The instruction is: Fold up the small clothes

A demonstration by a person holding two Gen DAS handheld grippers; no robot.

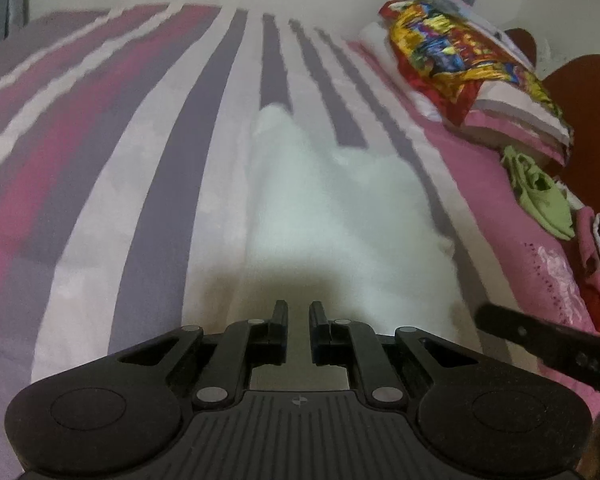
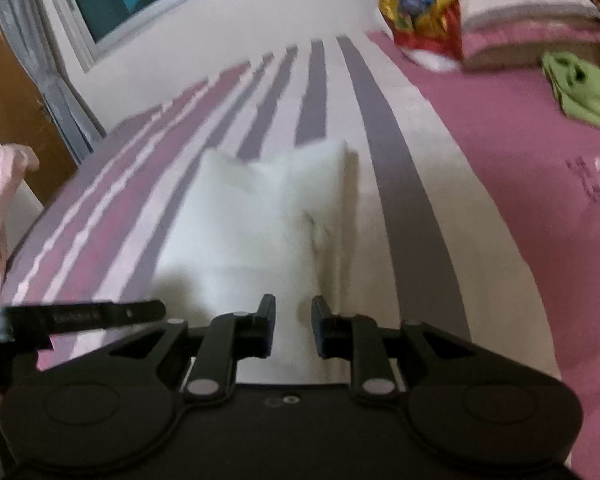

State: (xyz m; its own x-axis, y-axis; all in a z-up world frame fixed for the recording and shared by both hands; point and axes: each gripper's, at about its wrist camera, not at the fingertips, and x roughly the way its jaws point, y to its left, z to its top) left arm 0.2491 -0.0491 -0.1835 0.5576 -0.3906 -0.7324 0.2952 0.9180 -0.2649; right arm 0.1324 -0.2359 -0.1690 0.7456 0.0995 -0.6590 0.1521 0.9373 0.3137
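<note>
1. A white garment point(image 1: 340, 216) lies flat on the striped bedsheet point(image 1: 148, 184), straight ahead of both tools.
2. The left gripper point(image 1: 299, 312) hovers at its near edge, fingers narrowly parted, grasping nothing.
3. The right gripper point(image 2: 293, 308) is likewise released (gap slightly wider).
4. A green cloth point(image 2: 584, 92) lies well apart, near a colourful bundle point(image 2: 428, 4).

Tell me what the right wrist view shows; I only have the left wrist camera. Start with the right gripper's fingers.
Observer: The right gripper has its fingers parted, over the near edge of the white garment.
Operator: Report the garment's far edge.
Observer: It ends in two raised corners with a dip between them.
Operator: Name anything at far left.
Observer: A pale pink cloth hangs at the left edge of the view.
</note>
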